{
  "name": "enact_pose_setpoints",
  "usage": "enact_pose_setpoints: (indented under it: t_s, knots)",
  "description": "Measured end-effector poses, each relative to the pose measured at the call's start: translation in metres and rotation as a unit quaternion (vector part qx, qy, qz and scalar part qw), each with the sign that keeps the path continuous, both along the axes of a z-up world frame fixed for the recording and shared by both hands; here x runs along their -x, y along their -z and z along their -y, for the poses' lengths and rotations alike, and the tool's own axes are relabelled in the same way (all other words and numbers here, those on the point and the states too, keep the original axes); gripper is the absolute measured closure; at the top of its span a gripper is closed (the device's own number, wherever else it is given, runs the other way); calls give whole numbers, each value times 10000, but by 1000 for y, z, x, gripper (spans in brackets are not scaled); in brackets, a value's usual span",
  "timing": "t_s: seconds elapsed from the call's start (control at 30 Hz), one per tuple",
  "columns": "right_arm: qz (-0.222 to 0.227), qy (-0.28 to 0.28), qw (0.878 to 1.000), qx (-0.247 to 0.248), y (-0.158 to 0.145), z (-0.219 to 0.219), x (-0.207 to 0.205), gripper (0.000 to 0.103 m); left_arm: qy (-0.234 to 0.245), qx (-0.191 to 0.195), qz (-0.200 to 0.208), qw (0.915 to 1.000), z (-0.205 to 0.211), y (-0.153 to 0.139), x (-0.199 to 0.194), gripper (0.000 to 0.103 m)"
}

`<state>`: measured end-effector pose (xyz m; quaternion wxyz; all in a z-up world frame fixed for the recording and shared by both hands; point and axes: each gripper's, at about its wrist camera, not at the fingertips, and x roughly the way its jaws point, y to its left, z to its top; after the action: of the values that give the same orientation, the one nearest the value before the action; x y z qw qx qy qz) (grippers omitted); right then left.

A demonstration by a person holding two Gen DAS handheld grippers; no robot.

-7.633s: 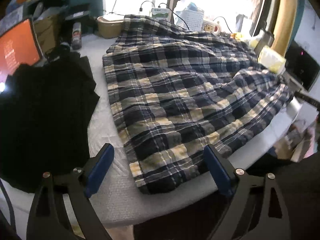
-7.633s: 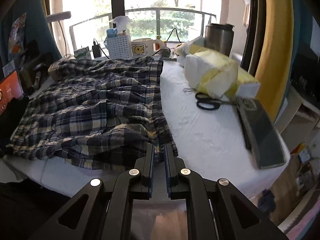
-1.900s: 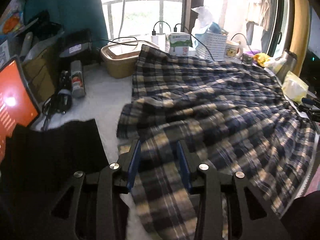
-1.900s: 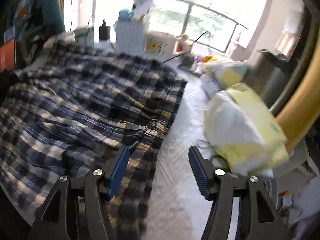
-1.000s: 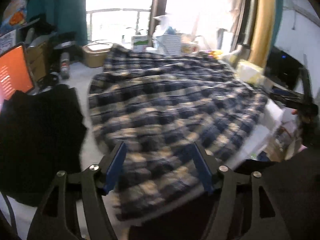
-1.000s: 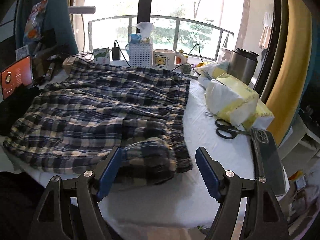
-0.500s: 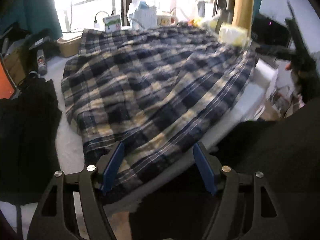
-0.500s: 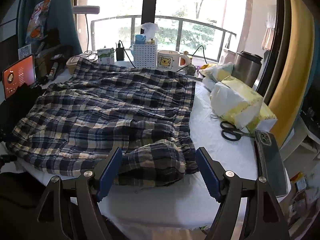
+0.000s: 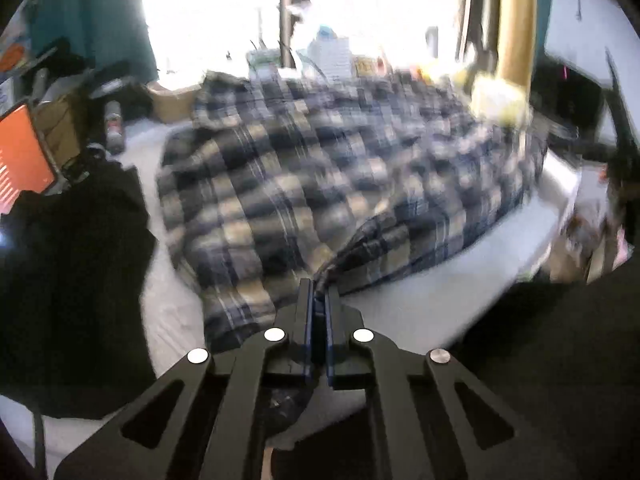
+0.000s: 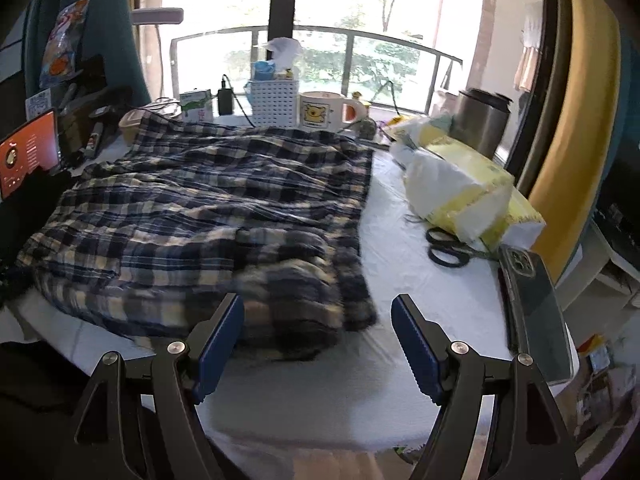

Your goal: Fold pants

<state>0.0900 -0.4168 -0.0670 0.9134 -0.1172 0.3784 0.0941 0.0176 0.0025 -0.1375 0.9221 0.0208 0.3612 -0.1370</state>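
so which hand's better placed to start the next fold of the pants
Left. The left gripper is already shut on the near edge of the pants, so it could probably lift and carry it over. The right gripper is open and holds nothing.

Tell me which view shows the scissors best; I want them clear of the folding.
The right wrist view: the scissors lie sharp on the white table beside the yellow package. The blurred left wrist view does not show them.

Motion blur smears the plaid pants (image 9: 320, 184) across the left wrist view, and the clutter along the table's (image 10: 420, 280) far edge there is washed out by window glare; a phone (image 10: 536, 312) overhangs the right edge
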Motion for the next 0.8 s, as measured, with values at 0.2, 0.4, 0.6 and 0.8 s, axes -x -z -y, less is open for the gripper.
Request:
enact_pose_setpoints:
  t_s: [0.2, 0.4, 0.6, 0.8]
  knots:
    - [-194, 58, 9997, -168, 16, 16, -1, 25, -38, -25, 21, 10000, -6, -5, -8, 99]
    - [-301, -216, 9993, 20, 26, 13, 7, 25, 46, -1, -49, 10000, -4, -6, -2, 100]
    - [-6, -547, 9983, 208, 34, 8, -2, 25, 259, -235, -337, 9988, 0, 14, 4, 80]
    - [89, -625, 9980, -14, 41, 3, -19, 25, 285, -409, -152, 9986, 0, 19, 17, 36]
